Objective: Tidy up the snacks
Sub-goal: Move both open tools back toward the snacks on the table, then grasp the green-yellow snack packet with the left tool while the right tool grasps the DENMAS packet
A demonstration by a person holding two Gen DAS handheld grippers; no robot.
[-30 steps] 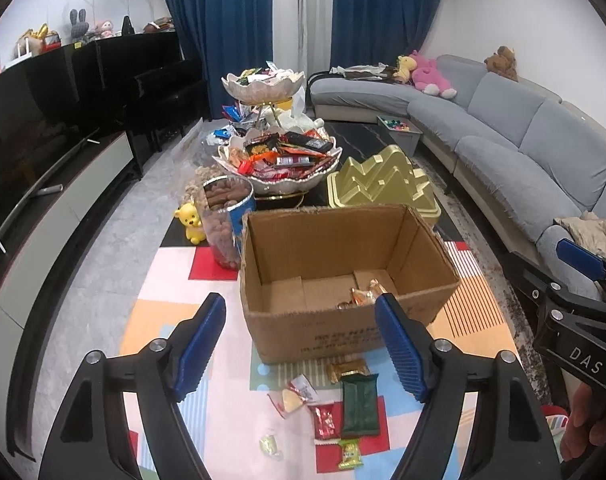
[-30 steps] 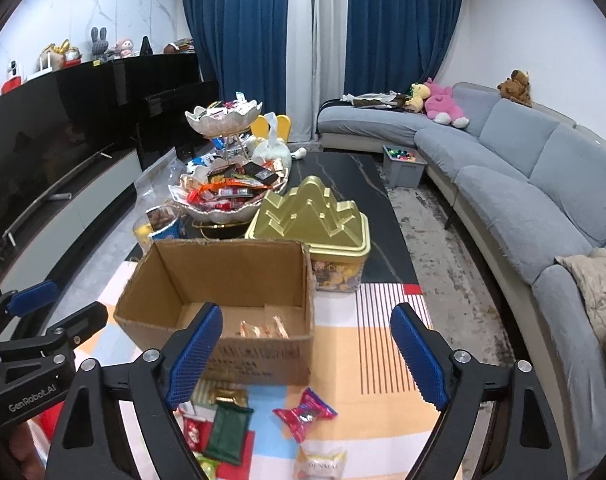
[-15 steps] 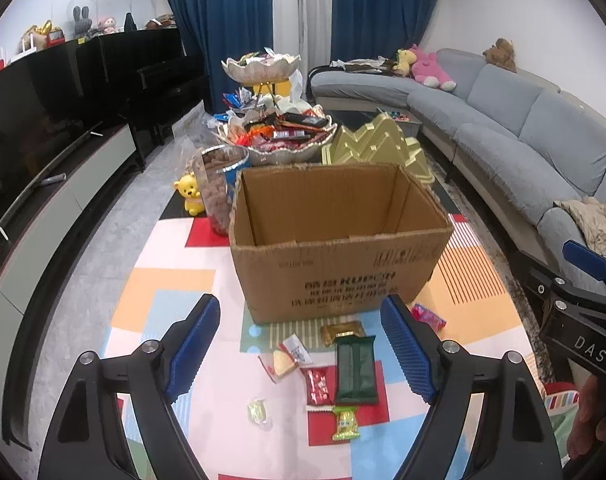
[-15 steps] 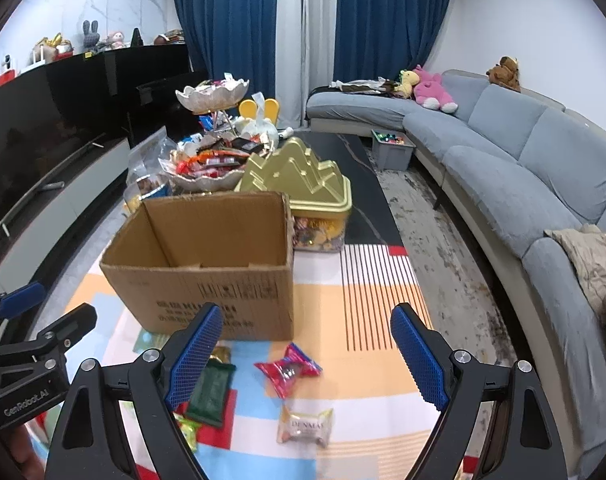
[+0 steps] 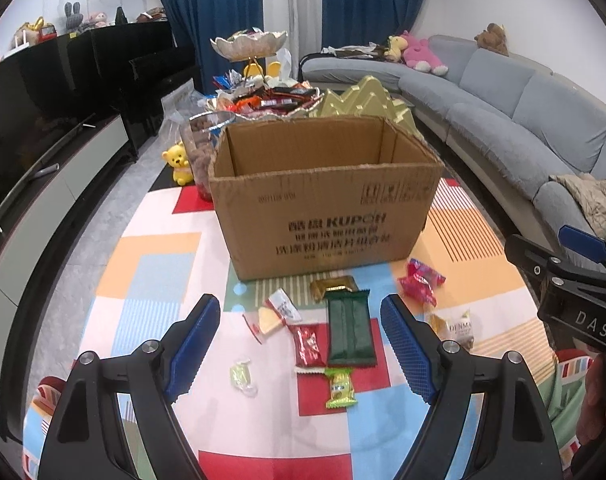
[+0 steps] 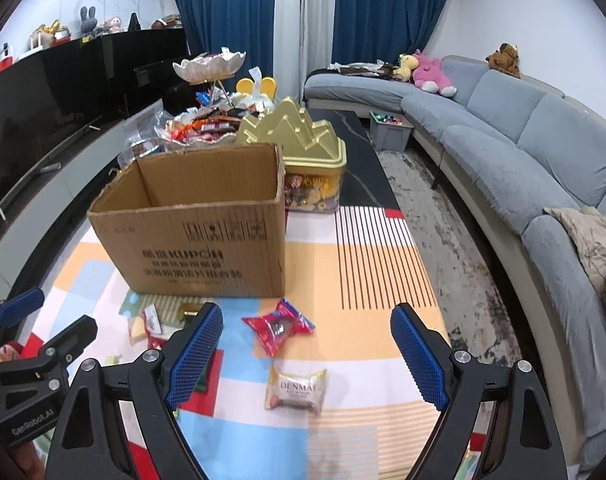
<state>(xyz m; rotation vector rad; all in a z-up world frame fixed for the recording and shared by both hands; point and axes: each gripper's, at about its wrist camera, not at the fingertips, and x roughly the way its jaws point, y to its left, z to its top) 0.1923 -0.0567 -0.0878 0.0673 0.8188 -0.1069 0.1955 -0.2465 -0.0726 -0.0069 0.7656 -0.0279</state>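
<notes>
Brown corrugated cardboard box [image 5: 323, 196], open-topped and printed with dark lettering, set upright on a bright patchwork mat [image 5: 151, 264] at twelve o'clock from both tools, within easy reach and plainly meant as the collecting bin. Inside not visible from this low angle.

Scattered loose on the mat in front of it, the snacks yet to be gathered: a long dark-green foil wrapper [image 5: 349, 328] lying flat at twelve o'clock from the left gripper [image 5: 299, 344], a small red packet [image 5: 308, 346] touching its left edge, a lime-green sachet [image 5: 340, 388] just below, a gold-wrapped bar [image 5: 335, 286] near the box's foot, a clear-wrapped sweet [image 5: 242, 374] at ten o'clock.

Left gripper spread wide, blue ribbed pads on either side of the green wrapper, gripping nothing. Probably lined up for that piece.

Right gripper [image 6: 305, 356] likewise spread wide and empty, angled down at a pink twist-ended candy [image 6: 278, 326] at twelve o'clock and a cream "DENMAS" pouch [image 6: 297, 390] lower, nearer the tool. Either one a likely pick.

Beyond the box, at one o'clock, a gold mountain-shaped tin [image 6: 299, 136]; at eleven, a tiered shell-edged dish [image 6: 207, 120] heaped with more sweets. Grey sectional sofa [image 6: 523, 152] along the right.

Sorting judged barely begun.
</notes>
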